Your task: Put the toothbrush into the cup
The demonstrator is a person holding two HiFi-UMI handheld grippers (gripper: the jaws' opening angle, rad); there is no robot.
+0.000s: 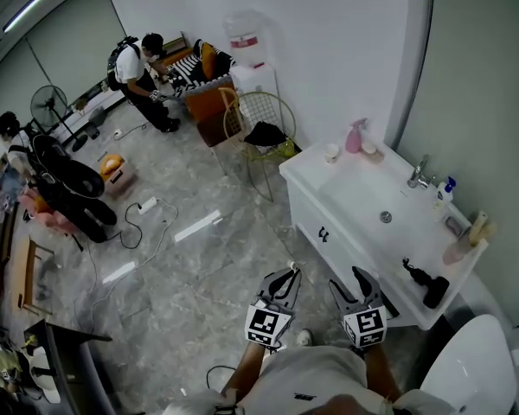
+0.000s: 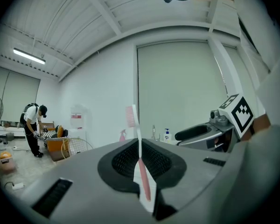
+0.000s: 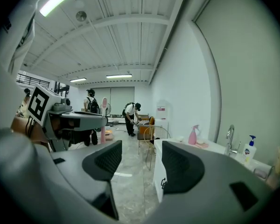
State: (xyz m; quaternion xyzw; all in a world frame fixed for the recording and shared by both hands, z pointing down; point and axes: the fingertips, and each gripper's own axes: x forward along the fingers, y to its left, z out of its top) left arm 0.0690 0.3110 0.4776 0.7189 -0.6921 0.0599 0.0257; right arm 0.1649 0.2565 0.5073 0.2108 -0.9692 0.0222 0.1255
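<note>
Noted 2 grippers low in the head view, side by side above the grey marbled tile floor [image 1: 199, 266], just off the near corner of the white vanity counter with its sunken basin [image 1: 346, 199].

Found the left gripper [image 1: 283, 277] clenched on the slim pink-and-white plastic toothbrush [image 2: 139, 155]. Saw the handle pinched between the 2 black ribbed pads [image 2: 122, 160], the shaft roughly upright with a slight lean, and the pink bristle head well above the jaw tips. Confirmed this from the right gripper view, with the brush head poking up beyond the left gripper's body.

Found the right gripper [image 3: 139, 164] released, jaws spread wide. Saw only floor and the vanity front through the gap.

Located the small white cup [image 1: 331, 152] upright at the far left corner of the counter, just beside the pink trigger spray bottle [image 1: 355, 136]. Logged toothbrush and cup as well apart, brush not in the cup.

Also recorded on the counter:
- chrome faucet [image 1: 418, 174] behind the basin
- white pump bottle with blue top [image 1: 447, 188] beside the faucet
- black handheld appliance [image 1: 426, 285] at the near end; could not identify it further

Recorded a person in a white shirt with a black backpack [image 1: 138, 67] bent over at the far wall.
</note>
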